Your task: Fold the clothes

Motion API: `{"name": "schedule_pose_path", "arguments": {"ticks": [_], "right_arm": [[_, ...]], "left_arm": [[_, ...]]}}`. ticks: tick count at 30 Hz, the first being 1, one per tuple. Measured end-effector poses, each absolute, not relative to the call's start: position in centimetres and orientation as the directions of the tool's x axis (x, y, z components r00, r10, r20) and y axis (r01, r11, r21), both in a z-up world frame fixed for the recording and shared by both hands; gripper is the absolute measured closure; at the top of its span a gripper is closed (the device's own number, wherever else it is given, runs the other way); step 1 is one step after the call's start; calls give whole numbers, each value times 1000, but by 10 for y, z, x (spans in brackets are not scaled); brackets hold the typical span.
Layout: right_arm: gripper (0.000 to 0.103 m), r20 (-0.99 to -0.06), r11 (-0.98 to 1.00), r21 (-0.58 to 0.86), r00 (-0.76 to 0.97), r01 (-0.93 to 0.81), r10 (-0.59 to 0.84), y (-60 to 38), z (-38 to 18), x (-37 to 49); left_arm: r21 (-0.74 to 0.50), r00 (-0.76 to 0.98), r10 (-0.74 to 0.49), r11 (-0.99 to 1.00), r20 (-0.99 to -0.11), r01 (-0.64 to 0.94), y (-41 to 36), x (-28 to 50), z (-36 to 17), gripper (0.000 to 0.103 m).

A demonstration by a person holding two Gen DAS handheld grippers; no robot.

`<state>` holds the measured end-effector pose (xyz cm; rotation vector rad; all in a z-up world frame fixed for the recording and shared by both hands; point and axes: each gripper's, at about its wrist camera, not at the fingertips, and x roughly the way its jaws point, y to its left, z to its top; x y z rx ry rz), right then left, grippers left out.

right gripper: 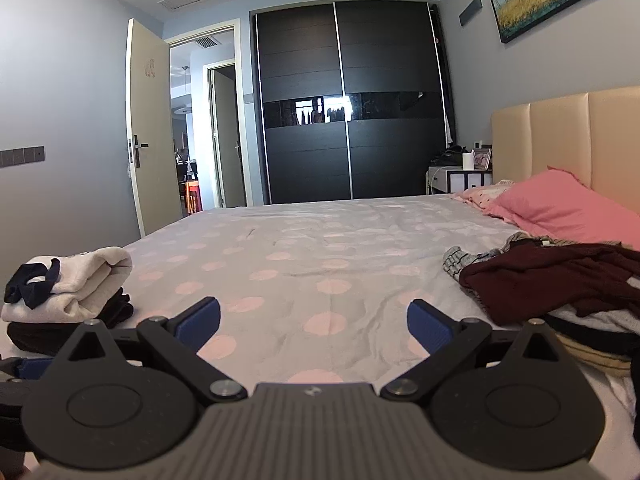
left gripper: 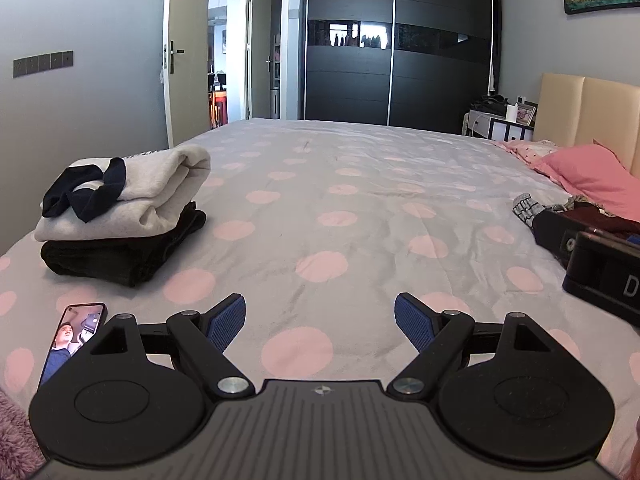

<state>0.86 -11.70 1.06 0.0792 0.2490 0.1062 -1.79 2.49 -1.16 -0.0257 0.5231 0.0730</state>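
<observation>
While both of my cameras look low across the bed (left gripper: 360, 208), its grey cover with pink dots fills most of each view and runs far toward a dark sliding wardrobe (left gripper: 396, 52). An open door (right gripper: 150, 128) stands at the far left, a padded beige headboard (right gripper: 568, 140) lines the right, and a pink pillow (right gripper: 560, 204) lies against it.

On the near right I see the unfolded heap of clothes (right gripper: 560, 280), a maroon garment on top, its long axis running left to right, with a grey checked piece poking out toward the left. The frame cuts the heap off on the right, and I cannot sort out the layers beneath.

At the left sits the folded stack (left gripper: 120, 216): a black item at the bottom, a light grey sweatshirt above with its rounded fold facing right, and a dark navy piece crumpled on top.

My left gripper (left gripper: 319, 320) hovers over bare cover, fingers spread wide and holding nothing. My right gripper (right gripper: 314, 322) does likewise, fingers wide apart, just left of the heap.

A phone (left gripper: 74, 340) lies at the near left, partly hidden behind my left gripper's body.
</observation>
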Motion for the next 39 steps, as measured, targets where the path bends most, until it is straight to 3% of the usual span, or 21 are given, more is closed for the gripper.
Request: {"name": "schedule_pose_path", "arguments": {"ticks": [11, 39], "right_arm": [[2, -285, 991, 102, 952, -84, 110, -122, 7, 9], [1, -251, 989, 96, 959, -109, 130, -124, 10, 4]], "left_arm": [[8, 871, 71, 997, -487, -77, 25, -18, -8, 21], [29, 879, 72, 997, -472, -66, 22, -23, -5, 21]]}}
